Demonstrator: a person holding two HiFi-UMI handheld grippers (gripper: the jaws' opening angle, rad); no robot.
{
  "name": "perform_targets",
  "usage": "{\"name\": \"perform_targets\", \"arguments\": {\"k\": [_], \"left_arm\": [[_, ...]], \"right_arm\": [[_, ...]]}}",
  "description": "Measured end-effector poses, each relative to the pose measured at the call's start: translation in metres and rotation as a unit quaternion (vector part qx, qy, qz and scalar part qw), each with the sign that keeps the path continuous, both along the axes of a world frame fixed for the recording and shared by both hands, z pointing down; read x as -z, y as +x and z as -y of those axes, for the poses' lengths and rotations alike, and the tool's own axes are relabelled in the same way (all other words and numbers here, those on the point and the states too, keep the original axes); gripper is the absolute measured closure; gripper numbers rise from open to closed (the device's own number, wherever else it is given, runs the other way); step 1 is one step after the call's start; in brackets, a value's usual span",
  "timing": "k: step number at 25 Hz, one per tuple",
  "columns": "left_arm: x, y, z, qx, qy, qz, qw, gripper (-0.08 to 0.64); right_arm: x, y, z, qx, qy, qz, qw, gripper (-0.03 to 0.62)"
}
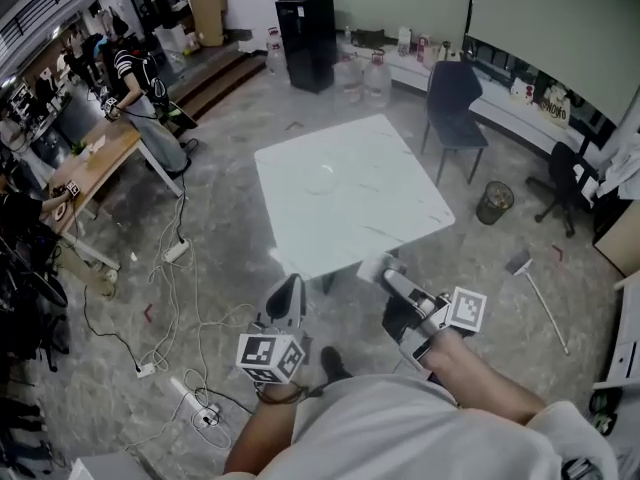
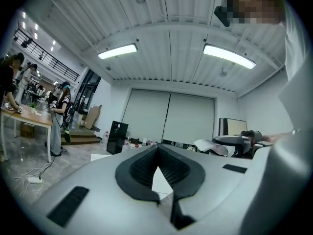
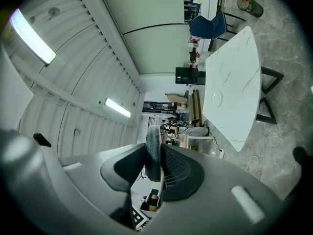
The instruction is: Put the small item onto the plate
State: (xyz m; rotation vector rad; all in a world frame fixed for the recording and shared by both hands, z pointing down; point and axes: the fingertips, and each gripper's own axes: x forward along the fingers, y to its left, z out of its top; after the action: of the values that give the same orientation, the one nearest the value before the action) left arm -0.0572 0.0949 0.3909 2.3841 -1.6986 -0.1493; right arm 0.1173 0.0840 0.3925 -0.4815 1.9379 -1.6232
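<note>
A clear round plate [image 1: 322, 176] lies on the white marble-look table [image 1: 380, 198] ahead of me. My right gripper [image 1: 386, 272] hovers off the table's near edge, shut on a small pale flat item [image 1: 374, 266]. In the right gripper view that item [image 3: 153, 153] stands edge-on between the jaws, with the table [image 3: 234, 82] and plate [image 3: 216, 97] far beyond. My left gripper [image 1: 288, 288] hangs over the floor left of the right one. Its jaw tips [image 2: 157, 147] meet with nothing between them.
A dark blue chair [image 1: 455, 103] and a bin [image 1: 494, 202] stand right of the table. A black cabinet [image 1: 308, 40] and water jugs [image 1: 362, 78] sit behind it. Cables and power strips [image 1: 170, 348] trail over the floor at left, by a wooden desk [image 1: 90, 168] with people.
</note>
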Motion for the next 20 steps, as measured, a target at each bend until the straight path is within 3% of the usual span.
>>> {"name": "perform_targets", "arguments": {"k": [11,20], "left_arm": [[0.007,-0.073,0.09,-0.048,0.001,-0.001,0.9989,0.554],[0.009,-0.105,0.146,-0.049,0.007,-0.001,0.9988,0.554]], "right_arm": [[0.007,-0.088,0.086,-0.03,0.006,0.001,1.0,0.494],[-0.002,-0.118,0.135,-0.037,0.001,0.002,0.999,0.494]]}}
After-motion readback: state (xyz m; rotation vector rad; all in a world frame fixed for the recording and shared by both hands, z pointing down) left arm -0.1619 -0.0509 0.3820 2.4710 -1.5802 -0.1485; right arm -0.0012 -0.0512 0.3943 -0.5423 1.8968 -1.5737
